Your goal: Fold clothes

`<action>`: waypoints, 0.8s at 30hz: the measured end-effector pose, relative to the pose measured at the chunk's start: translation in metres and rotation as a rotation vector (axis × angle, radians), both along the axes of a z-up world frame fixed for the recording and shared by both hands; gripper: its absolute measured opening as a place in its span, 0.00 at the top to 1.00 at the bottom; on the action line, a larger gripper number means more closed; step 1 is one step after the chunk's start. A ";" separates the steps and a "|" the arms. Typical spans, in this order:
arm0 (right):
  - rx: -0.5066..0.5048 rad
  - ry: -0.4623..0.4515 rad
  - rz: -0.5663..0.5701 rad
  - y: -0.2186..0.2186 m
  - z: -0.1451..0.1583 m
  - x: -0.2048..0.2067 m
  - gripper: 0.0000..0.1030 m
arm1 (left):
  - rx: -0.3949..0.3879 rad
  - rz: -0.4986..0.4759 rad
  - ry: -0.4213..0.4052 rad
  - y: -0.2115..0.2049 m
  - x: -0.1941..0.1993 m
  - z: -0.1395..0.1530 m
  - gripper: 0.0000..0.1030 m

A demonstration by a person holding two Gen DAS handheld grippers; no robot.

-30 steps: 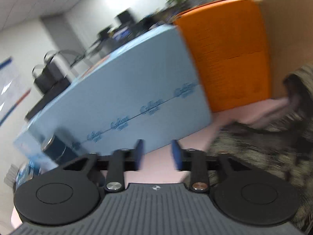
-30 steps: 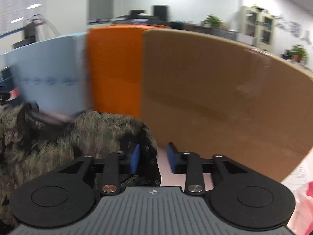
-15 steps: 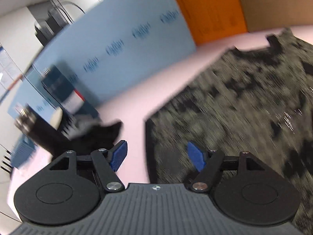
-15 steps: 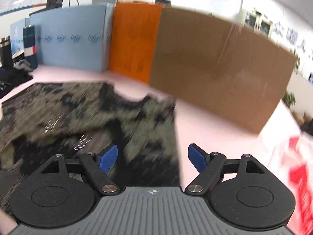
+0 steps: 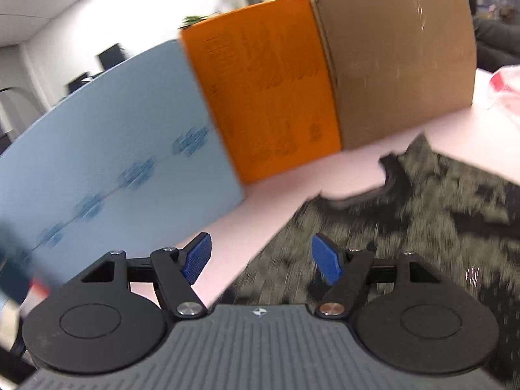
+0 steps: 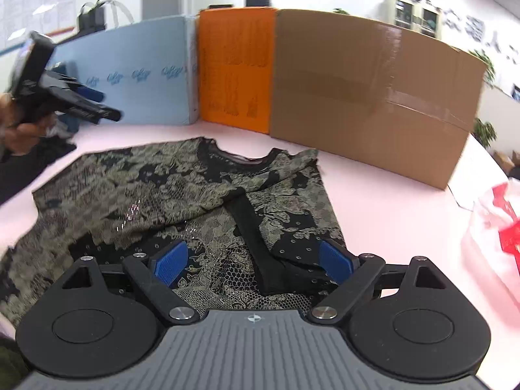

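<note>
Both tools spread wide, holding nothing: right gripper (image 6: 252,261) over olive-and-black lace-patterned shirt (image 6: 182,188), left gripper (image 5: 260,260) above its edge (blurred). Risk: pinching only one thin layer, dragging folded sleeve askew.

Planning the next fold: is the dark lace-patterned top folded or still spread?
Mostly spread: the dark lace-patterned top lies across the pink table, neckline showing; only its right side is flipped inward.
</note>
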State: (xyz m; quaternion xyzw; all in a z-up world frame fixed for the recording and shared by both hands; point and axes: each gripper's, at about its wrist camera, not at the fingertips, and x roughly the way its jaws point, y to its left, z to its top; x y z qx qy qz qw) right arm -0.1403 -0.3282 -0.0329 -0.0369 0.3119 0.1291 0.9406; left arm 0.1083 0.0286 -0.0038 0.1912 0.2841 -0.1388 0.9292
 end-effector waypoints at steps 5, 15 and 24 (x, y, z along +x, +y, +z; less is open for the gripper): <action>0.043 0.027 -0.099 -0.015 0.000 -0.020 0.14 | -0.014 0.031 0.145 -0.006 0.066 -0.032 0.36; 0.036 0.088 -0.239 -0.015 -0.009 -0.031 0.14 | 0.012 -0.054 0.315 -0.006 0.102 -0.092 0.40; 0.016 0.057 -0.209 0.002 -0.004 -0.004 0.13 | 0.086 -0.104 0.203 -0.015 0.080 -0.084 1.00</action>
